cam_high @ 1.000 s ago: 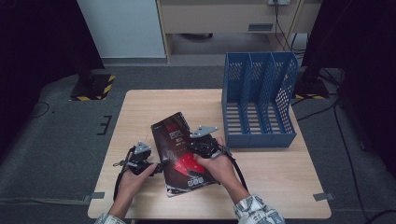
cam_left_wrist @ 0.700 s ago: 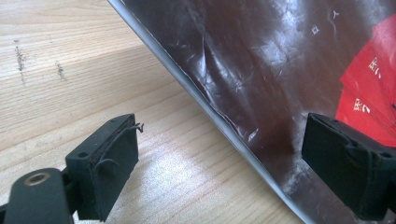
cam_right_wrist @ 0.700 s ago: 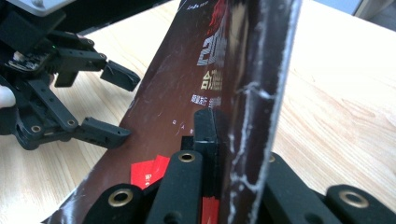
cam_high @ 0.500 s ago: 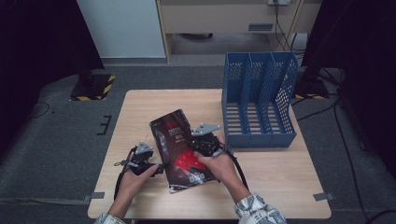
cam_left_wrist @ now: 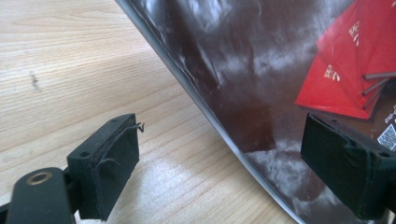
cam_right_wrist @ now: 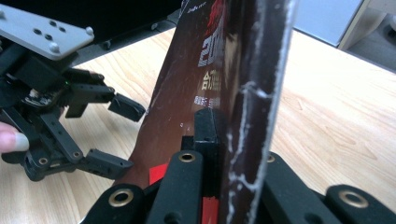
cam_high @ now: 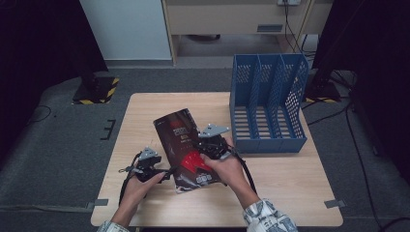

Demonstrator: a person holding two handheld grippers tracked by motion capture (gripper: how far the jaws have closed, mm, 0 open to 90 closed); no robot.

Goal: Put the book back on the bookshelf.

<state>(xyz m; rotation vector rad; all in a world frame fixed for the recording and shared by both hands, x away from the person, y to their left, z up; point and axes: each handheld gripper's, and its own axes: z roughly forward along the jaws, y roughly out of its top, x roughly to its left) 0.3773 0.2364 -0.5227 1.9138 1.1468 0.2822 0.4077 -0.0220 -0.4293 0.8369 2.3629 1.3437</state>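
R tongs point(cam_right_wrist: 224, 140) view: magazine point(cam_right_wrist: 243, 93) edge clamped

Lab or studio setup. Wooden table point(cam_high: 290, 179) on grey carpet point(cam_high: 58, 159) (tape marks), stand bases point(cam_high: 94, 89), floor cables point(cam_high: 358, 145).

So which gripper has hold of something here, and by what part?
The right gripper is shut on the magazine, clamping its right-hand edge. The left gripper stands open at the opposite edge, holding nothing.
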